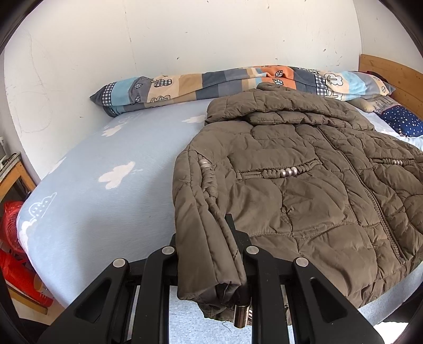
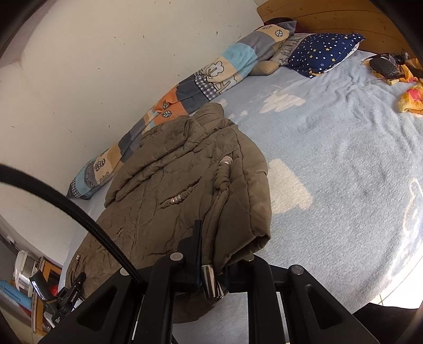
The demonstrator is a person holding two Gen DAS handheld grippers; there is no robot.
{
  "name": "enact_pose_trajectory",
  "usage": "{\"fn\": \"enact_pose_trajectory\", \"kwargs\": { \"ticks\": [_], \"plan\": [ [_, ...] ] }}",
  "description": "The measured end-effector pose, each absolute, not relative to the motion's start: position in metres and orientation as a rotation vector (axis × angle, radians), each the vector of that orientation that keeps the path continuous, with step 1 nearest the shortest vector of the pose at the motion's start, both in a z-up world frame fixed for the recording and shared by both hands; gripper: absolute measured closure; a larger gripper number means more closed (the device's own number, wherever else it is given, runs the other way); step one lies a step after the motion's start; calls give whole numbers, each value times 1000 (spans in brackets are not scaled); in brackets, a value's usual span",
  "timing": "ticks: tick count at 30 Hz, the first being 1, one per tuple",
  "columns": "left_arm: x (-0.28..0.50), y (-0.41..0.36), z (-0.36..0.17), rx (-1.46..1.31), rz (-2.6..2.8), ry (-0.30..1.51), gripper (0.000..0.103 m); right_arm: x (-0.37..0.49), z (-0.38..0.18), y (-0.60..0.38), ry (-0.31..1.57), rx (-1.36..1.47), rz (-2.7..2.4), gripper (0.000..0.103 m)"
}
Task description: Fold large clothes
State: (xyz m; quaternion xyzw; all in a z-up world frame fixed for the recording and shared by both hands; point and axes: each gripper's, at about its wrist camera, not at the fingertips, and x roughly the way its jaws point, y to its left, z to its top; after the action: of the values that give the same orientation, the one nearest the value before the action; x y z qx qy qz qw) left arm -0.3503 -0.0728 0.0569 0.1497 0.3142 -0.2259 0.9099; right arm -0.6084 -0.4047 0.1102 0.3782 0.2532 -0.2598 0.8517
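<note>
A brown quilted jacket (image 1: 304, 185) lies front up on the light blue bed sheet (image 1: 105, 172), collar toward the wall. My left gripper (image 1: 224, 254) is shut on the jacket's left sleeve near its cuff, which hangs folded over the jaws. In the right wrist view the jacket (image 2: 164, 190) fills the lower left, and my right gripper (image 2: 211, 254) is shut on the other sleeve (image 2: 246, 211), lifted along the jacket's right side. The left gripper shows small at the lower left in the right wrist view (image 2: 71, 291).
A patchwork quilt roll (image 1: 224, 82) lies along the wall. A starry blue pillow (image 2: 322, 53) and wooden headboard (image 2: 343, 21) are at the bed's head. Glasses and yellow cloth (image 2: 407, 87) lie at the far right. A red basket (image 1: 13, 238) stands beside the bed.
</note>
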Motion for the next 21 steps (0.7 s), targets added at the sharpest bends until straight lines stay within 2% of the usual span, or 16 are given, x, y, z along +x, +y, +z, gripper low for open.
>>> {"fn": "enact_pose_trajectory", "kwargs": {
  "ticks": [21],
  "plan": [
    [-354,-73,58,316,-455,645,85,-610,111,-406,529,804,-536,90]
  ]
}}
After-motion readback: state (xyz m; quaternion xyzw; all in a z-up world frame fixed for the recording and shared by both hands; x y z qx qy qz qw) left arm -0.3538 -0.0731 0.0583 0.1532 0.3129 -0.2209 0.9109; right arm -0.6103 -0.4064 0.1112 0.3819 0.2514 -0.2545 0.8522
